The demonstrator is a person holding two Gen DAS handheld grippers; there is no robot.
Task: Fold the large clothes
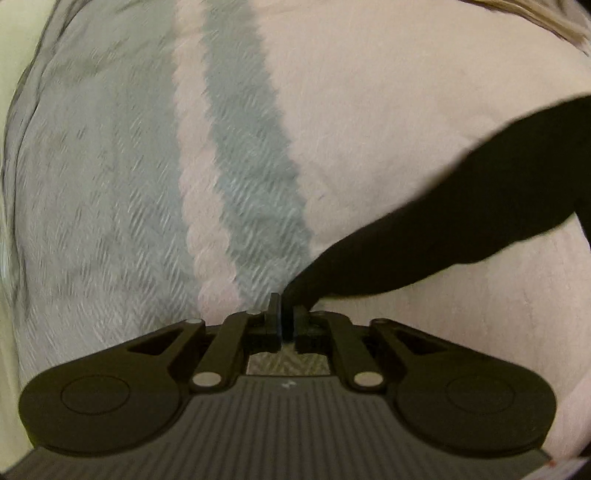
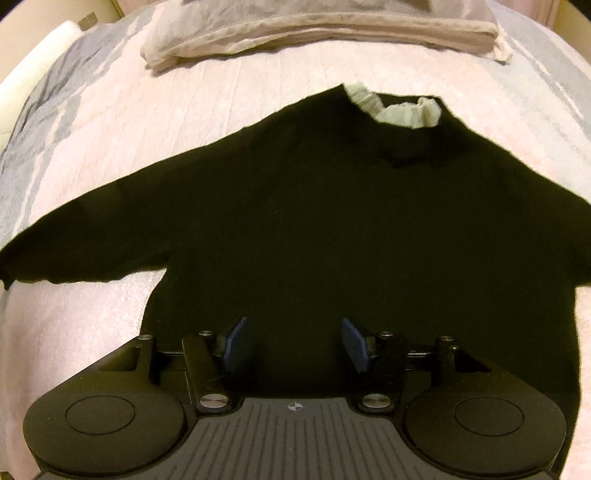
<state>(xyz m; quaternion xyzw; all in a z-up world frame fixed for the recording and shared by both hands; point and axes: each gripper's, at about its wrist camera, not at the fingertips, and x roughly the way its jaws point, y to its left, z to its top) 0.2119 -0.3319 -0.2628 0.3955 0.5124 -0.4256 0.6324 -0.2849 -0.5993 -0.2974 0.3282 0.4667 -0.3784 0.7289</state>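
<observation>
Pale pink bedding with grey-blue patches covers the bed (image 2: 110, 122), and a folded beige blanket (image 2: 321, 33) lies across its far end. Spread flat on the bedding is a black sweater (image 2: 332, 221), front of the body toward the right wrist camera, neck pointing away. A crumpled light-grey lining or collar (image 2: 402, 109) shows at the neck opening. One sleeve stretches out to the left of that view, tapering to a cuff at the picture's edge; the other runs off to the right.

The right gripper (image 2: 293, 341) hangs just above the lower body of the sweater with its fingers (image 2: 236, 343) spread wide — blue pads facing each other, nothing between them, only black cloth below.

In the left wrist view the left gripper (image 1: 282, 317) has its fingers (image 1: 273, 314) pressed together on the tip of a sleeve (image 1: 443, 229) — the black cloth narrows to a point right at the pinch and widens away toward the right edge. Behind it lie the pink cover and a grey-blue stripe (image 1: 251, 155) with scalloped edges, somewhat blurred.
</observation>
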